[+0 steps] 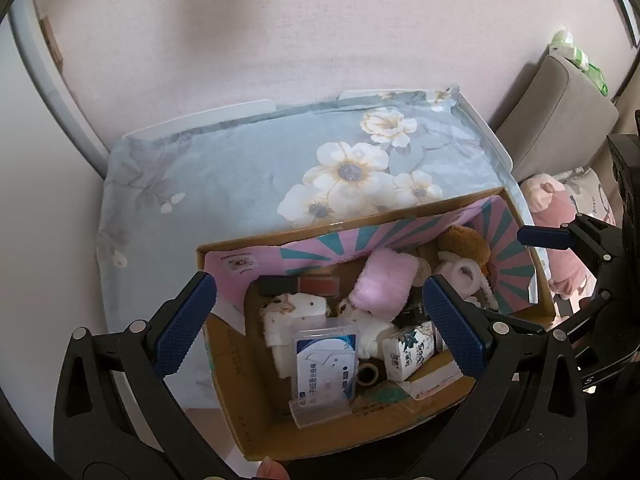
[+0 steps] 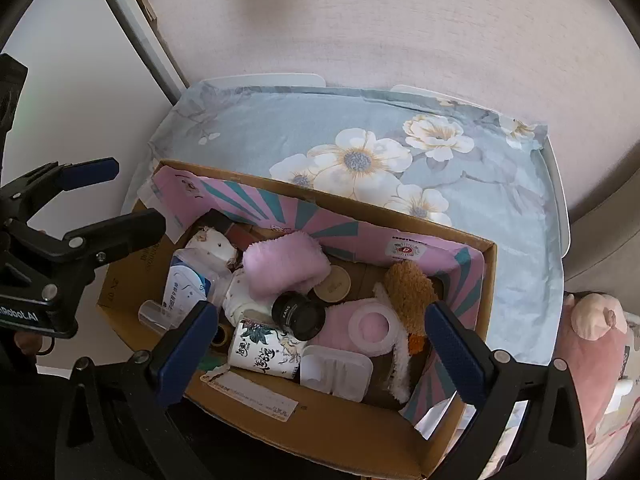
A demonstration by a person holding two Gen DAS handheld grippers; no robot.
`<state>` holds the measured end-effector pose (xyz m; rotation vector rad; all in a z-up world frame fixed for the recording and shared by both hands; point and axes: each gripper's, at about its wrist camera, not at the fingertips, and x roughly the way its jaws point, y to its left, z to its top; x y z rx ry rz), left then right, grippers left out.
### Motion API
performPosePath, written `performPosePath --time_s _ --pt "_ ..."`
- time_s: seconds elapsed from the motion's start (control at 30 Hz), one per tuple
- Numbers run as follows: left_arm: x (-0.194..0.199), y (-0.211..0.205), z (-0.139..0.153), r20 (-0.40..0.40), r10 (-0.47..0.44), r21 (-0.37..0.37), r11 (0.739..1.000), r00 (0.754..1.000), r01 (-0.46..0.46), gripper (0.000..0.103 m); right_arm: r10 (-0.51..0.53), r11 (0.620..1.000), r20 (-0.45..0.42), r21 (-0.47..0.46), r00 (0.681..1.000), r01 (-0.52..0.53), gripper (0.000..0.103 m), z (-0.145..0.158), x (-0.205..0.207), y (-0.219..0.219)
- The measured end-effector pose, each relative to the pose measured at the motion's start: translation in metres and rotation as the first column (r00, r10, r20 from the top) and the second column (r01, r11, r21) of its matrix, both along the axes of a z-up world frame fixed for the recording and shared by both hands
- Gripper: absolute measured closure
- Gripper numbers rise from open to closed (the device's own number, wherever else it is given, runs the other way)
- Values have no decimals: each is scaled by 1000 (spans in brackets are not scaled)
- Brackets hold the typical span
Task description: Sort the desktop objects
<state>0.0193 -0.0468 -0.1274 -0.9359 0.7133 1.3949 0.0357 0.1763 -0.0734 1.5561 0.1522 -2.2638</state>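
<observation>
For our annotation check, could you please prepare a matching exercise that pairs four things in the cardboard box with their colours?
Things:
1. fluffy folded cloth
2. small round jar
3. round flat lid
4. furry plush toy

Colours:
A. black
B. brown
C. pink
D. tan

Pairs: 1-C, 2-A, 3-D, 4-B. All lie inside the cardboard box, over which both grippers, left and right, hover open and empty.

Pink plush toy (image 2: 596,320) beside the table, grey cushioned seat (image 1: 560,108), pale pink wall (image 1: 280,20)
</observation>
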Motion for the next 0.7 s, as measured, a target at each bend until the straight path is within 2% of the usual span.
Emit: performPosePath --time_s 0.27,0.47,0.7 --pt "-4 2 4 1 0 8 1000 1000 0 0 -2 1000 -14 21 1000 2 1 8 -2 1" --pt "-9 7 21 -8 2 30 1000 1000 -2 0 -32 999 -36 35 999 34 1 23 -6 7" --pt "-28 12 58 -40 102 104 990 994 -98 0 -136 988 -85 59 987 142 1 59 -17 22"
